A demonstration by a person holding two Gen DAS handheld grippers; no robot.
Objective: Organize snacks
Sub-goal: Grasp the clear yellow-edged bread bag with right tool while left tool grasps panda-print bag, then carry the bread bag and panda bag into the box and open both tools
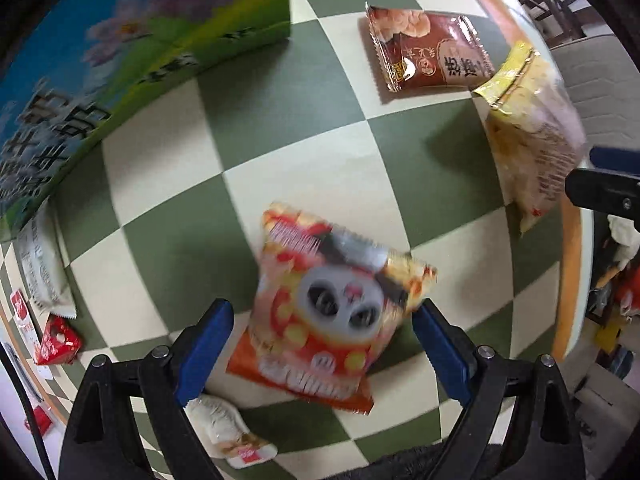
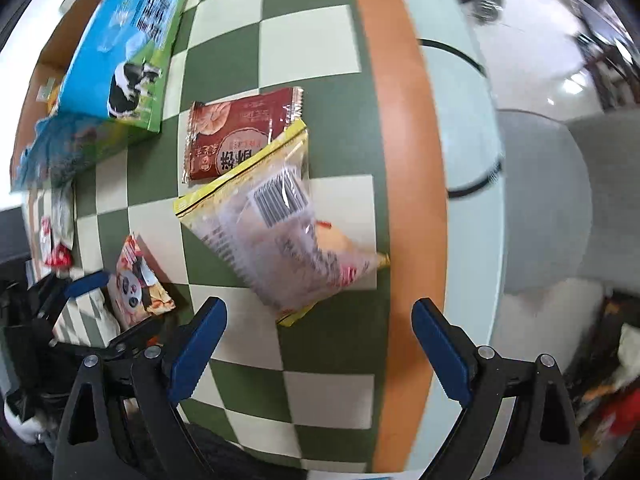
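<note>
Both grippers are spread wide and neither one grasps a packet. Left gripper (image 1: pixel 324 344) has its blue fingers (image 1: pixel 208 352) apart, and the panda snack bag (image 1: pixel 328 312) sits in the gap between them, in front of the camera. The bag is blurred. Its right edge looks very near the right finger, but I cannot tell if they touch, and I also cannot tell if the bag rests on the checkered tablecloth (image 1: pixel 280 140) or is a little above it. In the right wrist view the same bag (image 2: pixel 140 280) is seen at the lower left, beside the blue tip of the left gripper.

Right gripper (image 2: pixel 320 336) is also released, with only tablecloth (image 2: pixel 320 392) between its blue fingers (image 2: pixel 440 348). Just ahead of them lies the clear packet with yellow trim (image 2: pixel 280 232), its barcode facing up; its lower corner is near the fingers but apart from them. Its far yellow edge overlaps the brown-red snack packet (image 2: pixel 244 136). In the left wrist view this clear packet (image 1: pixel 532 136) is at the right, close to the orange table edge (image 1: pixel 572 240).

To the far left stands the blue and green milk carton box (image 2: pixel 120 52), well apart from both grippers. A white packet (image 1: pixel 44 264) and a small red packet (image 1: pixel 58 340) lie beside the box (image 1: pixel 132 60).
</note>
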